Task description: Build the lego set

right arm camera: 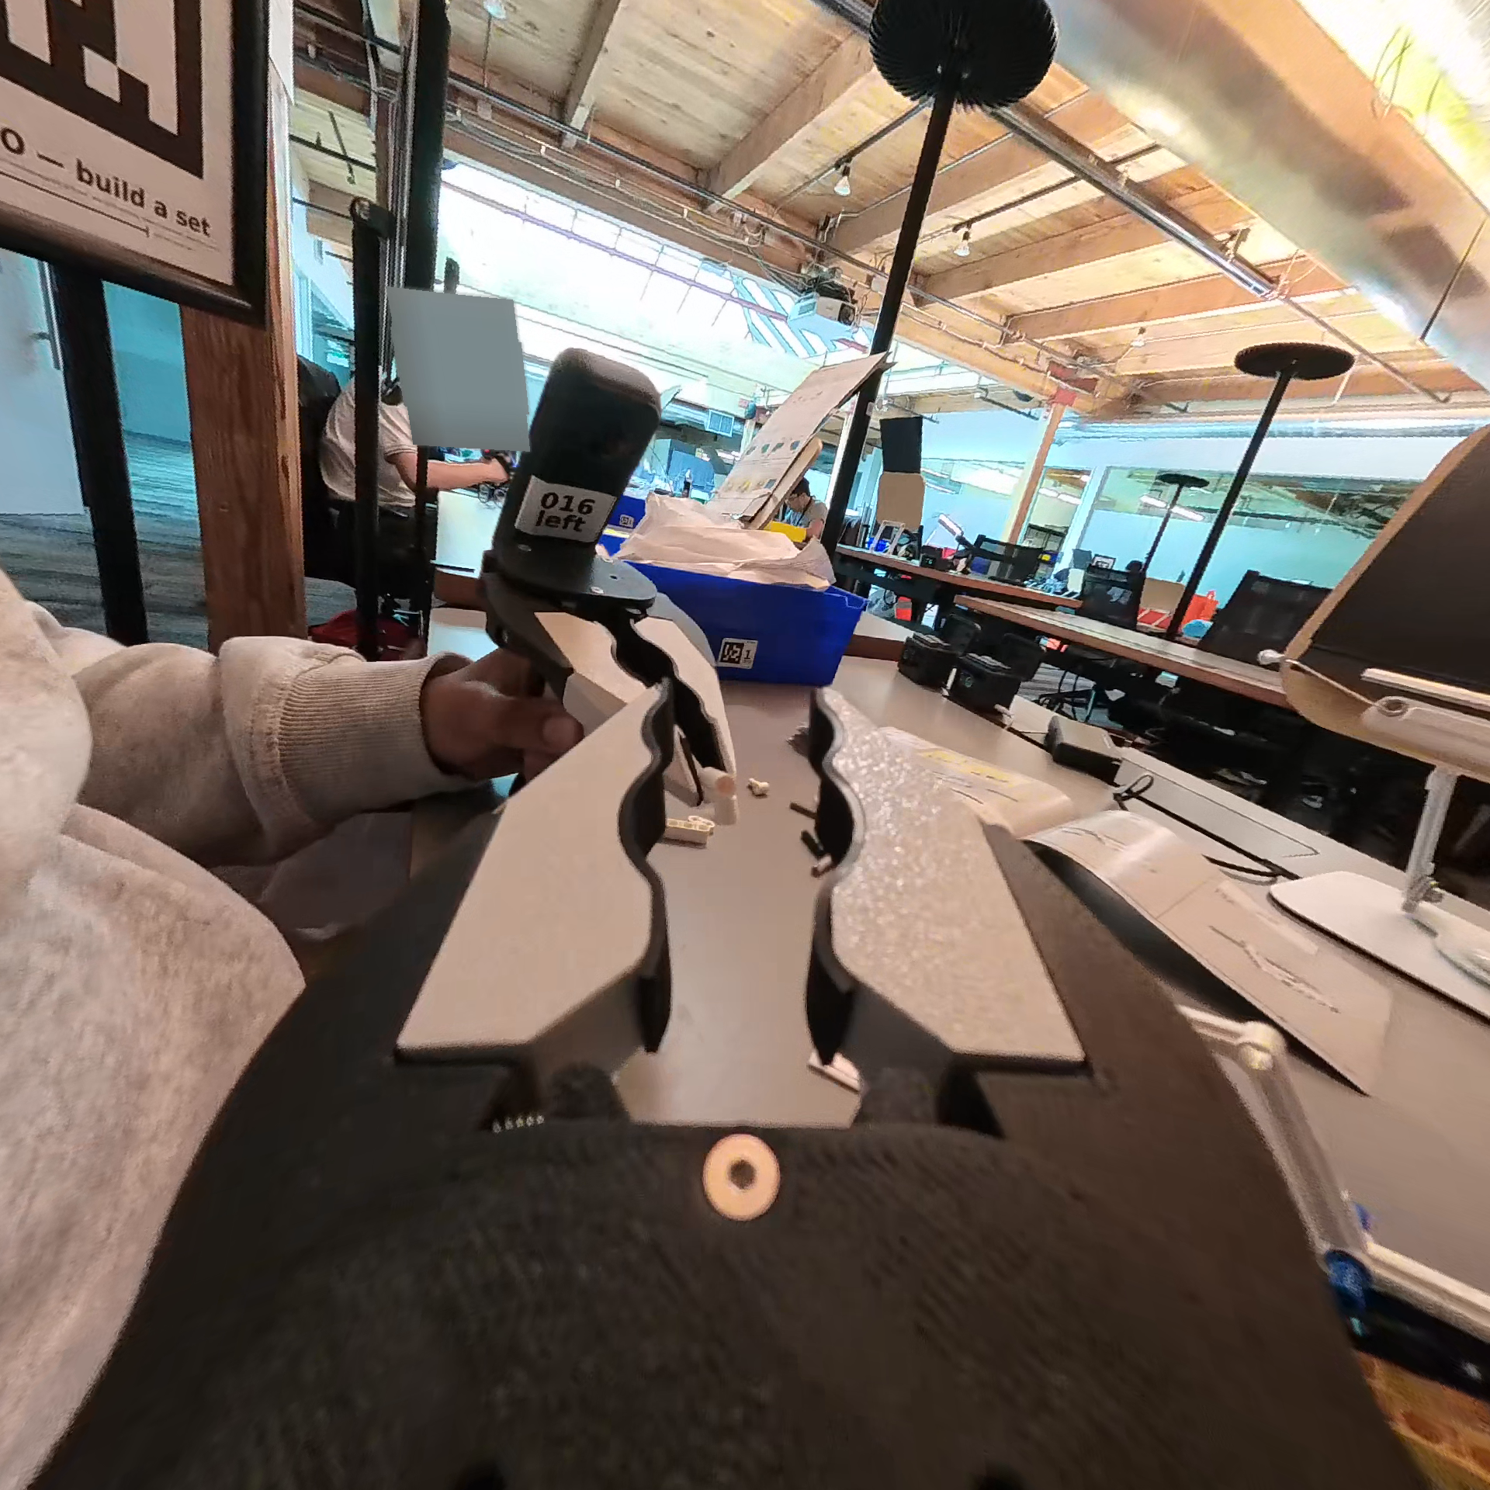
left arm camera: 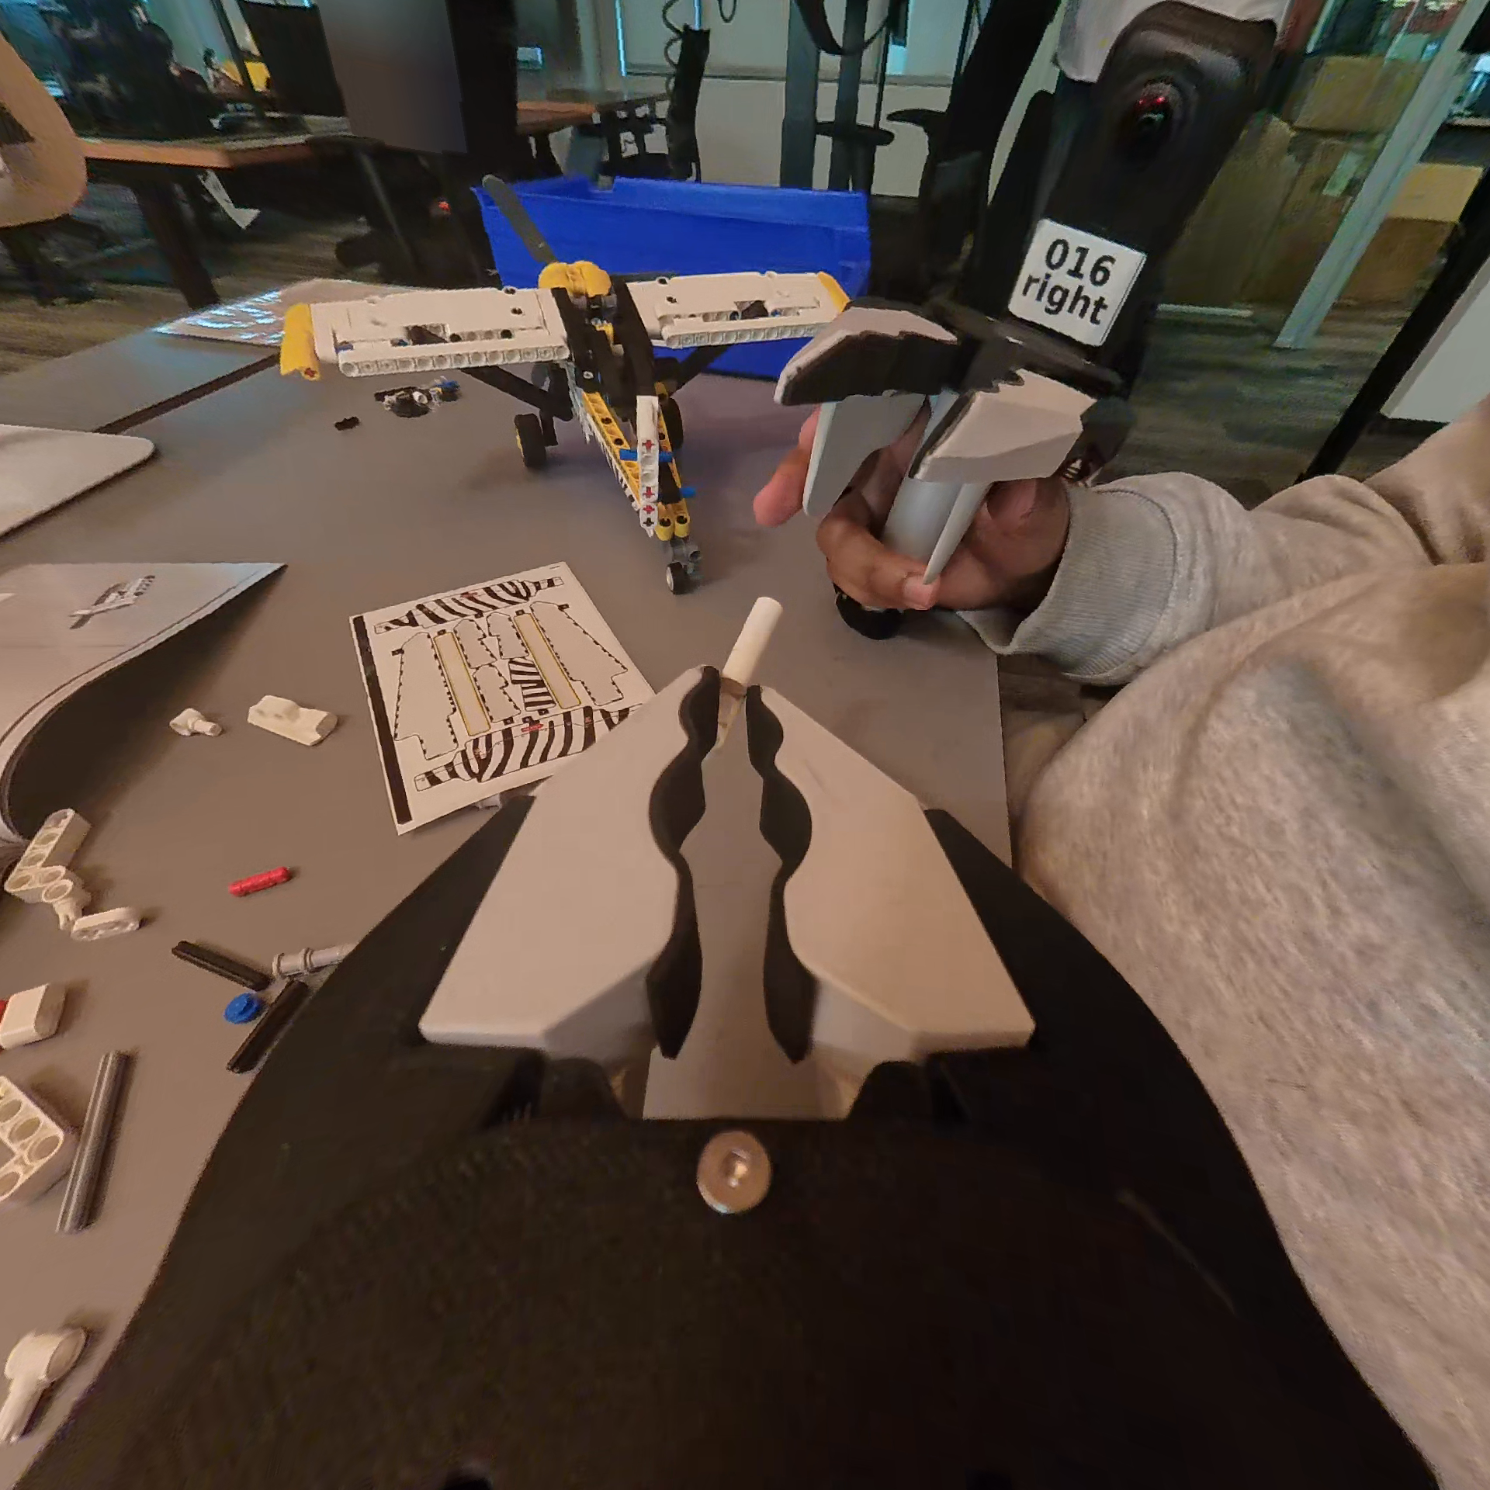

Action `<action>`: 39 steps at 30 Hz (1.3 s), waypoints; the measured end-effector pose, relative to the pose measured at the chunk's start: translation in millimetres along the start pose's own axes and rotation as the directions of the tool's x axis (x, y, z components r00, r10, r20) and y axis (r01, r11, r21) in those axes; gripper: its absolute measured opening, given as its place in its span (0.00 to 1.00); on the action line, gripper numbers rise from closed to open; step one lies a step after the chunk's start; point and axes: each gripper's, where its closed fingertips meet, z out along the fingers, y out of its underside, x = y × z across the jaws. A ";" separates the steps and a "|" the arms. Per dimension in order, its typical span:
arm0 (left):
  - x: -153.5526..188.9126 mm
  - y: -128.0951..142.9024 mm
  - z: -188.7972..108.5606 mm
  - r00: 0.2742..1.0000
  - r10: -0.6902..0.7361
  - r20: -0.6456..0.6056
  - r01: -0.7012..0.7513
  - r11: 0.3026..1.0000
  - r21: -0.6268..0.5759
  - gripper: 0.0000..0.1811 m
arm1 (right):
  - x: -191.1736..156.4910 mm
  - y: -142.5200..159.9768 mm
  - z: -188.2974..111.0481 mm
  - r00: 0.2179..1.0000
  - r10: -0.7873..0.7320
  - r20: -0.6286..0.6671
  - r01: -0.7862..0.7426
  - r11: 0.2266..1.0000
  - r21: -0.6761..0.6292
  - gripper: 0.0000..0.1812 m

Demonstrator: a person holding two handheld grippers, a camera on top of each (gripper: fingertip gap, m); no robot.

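Plane [left arm camera: 601, 379] is seen largely built at 12 o'clock in the left wrist view: white wings, yellow tips, black propeller and wheels are fitted, and it is stood on the grey table [left arm camera: 266, 492] in front of a blue bin [left arm camera: 709, 234]. Sticker sheet [left arm camera: 492, 685] appears unused. Loose pieces [left arm camera: 48, 871] are scattered at 8 to 9 o'clock, so the build is judged well advanced but unfinished. A white peg [left arm camera: 750, 641] is pinched at the tips of the left gripper [left arm camera: 732, 695], jaws narrow. The right gripper [right arm camera: 738, 726] is held with jaws wide, nothing between them. The booklet [left arm camera: 121, 613] is laid at 10 o'clock.
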 end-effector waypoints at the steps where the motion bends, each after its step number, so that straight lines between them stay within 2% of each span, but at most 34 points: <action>1: -0.3 -0.5 -0.4 1.000 0.000 0.002 0.000 1.000 0.004 0.03 | -0.7 0.4 0.2 1.000 -0.006 0.000 0.006 1.000 -0.003 0.17; 6: -0.4 -5.9 -4.0 1.000 -0.002 -0.004 0.002 0.999 0.048 0.03 | -5.8 5.4 4.0 0.999 -0.028 0.022 0.029 0.999 -0.039 0.17; 13: 1.1 -9.0 -7.0 1.000 0.013 0.005 -0.013 0.997 0.074 0.03 | -7.3 20.1 14.0 0.993 0.072 0.095 -0.057 0.988 -0.147 0.19; 18: 4.5 -13.5 -12.0 1.000 0.002 -0.004 -0.001 0.993 0.116 0.03 | -12.4 24.5 16.6 0.994 0.037 0.107 -0.018 0.984 -0.176 0.16; 23: 10.4 -8.6 -6.6 0.999 0.044 -0.010 -0.043 0.997 0.071 0.03 | -15.5 24.3 16.3 0.988 0.057 0.141 -0.031 0.984 -0.176 0.14; 29: 14.5 -4.9 -2.8 0.996 0.091 0.002 -0.091 0.995 0.038 0.03 | -26.1 41.0 23.8 0.985 0.001 0.173 0.049 0.958 -0.281 0.12; 35: 15.8 -4.1 -2.1 0.994 0.113 0.010 -0.113 0.993 0.031 0.03 | -22.2 32.0 19.9 0.987 0.015 0.159 0.022 0.974 -0.227 0.03; 39: 16.0 -4.0 -2.0 0.993 0.115 0.011 -0.115 0.993 0.030 0.03 | -23.7 35.0 21.4 0.988 -0.015 0.154 0.052 0.968 -0.244 0.06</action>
